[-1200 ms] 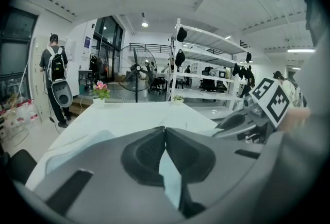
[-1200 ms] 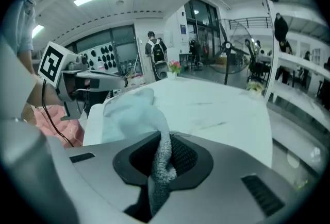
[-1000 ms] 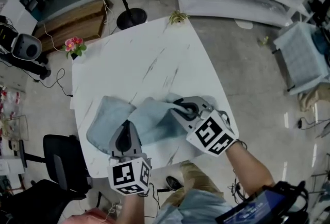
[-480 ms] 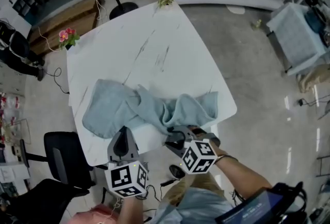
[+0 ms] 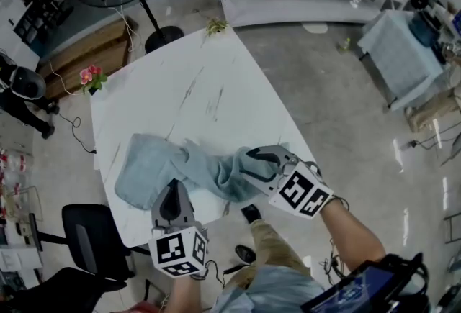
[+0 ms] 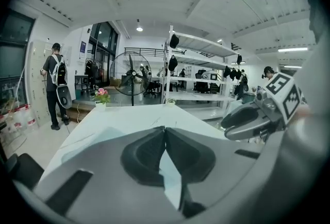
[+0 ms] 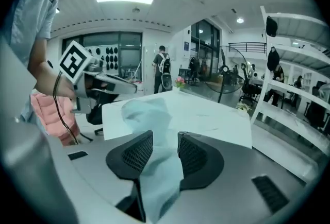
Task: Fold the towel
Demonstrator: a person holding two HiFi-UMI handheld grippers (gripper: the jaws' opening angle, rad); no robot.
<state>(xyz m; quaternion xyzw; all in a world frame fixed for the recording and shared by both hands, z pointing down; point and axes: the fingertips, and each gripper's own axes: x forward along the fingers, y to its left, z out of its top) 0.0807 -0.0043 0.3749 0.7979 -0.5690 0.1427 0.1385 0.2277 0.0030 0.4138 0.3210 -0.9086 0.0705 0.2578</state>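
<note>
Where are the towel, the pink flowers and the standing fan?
towel (image 5: 148, 164): head view, on its flat left part.
pink flowers (image 5: 89, 75): head view, on the blooms.
standing fan (image 5: 163, 37): head view, on its round base.

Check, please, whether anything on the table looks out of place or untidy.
The towel stands out: it lies crumpled in a ridge by the table's near edge instead of flat. The left gripper is shut on its edge; the right gripper's jaws have just been opening, with the towel between them.
</note>
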